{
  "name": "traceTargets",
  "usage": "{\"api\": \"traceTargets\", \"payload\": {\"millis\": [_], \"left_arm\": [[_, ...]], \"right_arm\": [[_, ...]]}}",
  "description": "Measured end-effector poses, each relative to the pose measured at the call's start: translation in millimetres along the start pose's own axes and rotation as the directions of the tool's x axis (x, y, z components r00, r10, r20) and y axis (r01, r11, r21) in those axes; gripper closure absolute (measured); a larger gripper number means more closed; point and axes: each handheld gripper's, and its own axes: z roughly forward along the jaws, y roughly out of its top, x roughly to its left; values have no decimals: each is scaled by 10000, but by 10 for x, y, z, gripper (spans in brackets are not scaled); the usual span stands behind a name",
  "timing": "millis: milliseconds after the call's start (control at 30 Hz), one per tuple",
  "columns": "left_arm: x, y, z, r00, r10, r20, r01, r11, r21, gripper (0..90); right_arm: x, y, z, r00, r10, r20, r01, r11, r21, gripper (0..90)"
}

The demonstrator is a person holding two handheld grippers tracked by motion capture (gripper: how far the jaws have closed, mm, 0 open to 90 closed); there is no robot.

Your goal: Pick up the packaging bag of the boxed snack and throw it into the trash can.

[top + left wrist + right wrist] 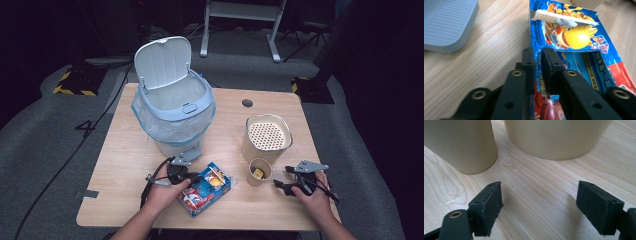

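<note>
While the left gripper [538,56] lies low over the table [125,150], its two black jaws are pinched on the long side wall of a flattened, colourful carton [576,50]: one jaw outside that wall, the other inside the carton's cut-open face, pads pressing the thin card between them. No earlier frame to compare.

Carton position: near edge of the table, just in front of the white pedal bin [172,107], lying flat and skewed, with the left hand [162,192] beside it and the paper cup [260,172] near its far corner.

Print on carton: blue ground, a yellow cartoon fish, red panel toward the near end, a white strip of small characters along the gripped wall; too small and slanted to read. No brand legible.

Materials: carton is glossy printed card, top panel torn open with a ragged white edge. Table is pale wood-grain laminate with a round cable hole at the far side. Bin is pale plastic, lid raised, clear liner folded over the rim; its ribbed grey pedal shows in the left gripper view. Cup is tan paper with something yellow inside. Beside it stands a cream, rounded-square container [266,136] with a perforated top.

Right gripper [539,202]: jaws wide apart, nothing between them, resting just short of the cup and the container.
</note>
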Motion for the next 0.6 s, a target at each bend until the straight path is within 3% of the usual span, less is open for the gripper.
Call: {"api": "traceTargets", "payload": {"millis": [100,233,400,600], "left_arm": [[5,14,-61,9982,-285,523,314,9980,-549,882],[-2,20,-83,9975,-295,635,335,9976,-613,892],[-73,69,-151,9965,51,840,25,9959,-905,895],[-152,151,-283,9963,501,698,-401,9896,-1380,896]], "right_arm": [[0,0,0,10000,0,-3,0,10000,-4,208],[0,0,0,10000,0,-2,0,10000,-3,208],[0,0,0,10000,1,-1,-1,10000,-3,208],[0,0,0,10000,-2,2,2,10000,-2,208]]}}
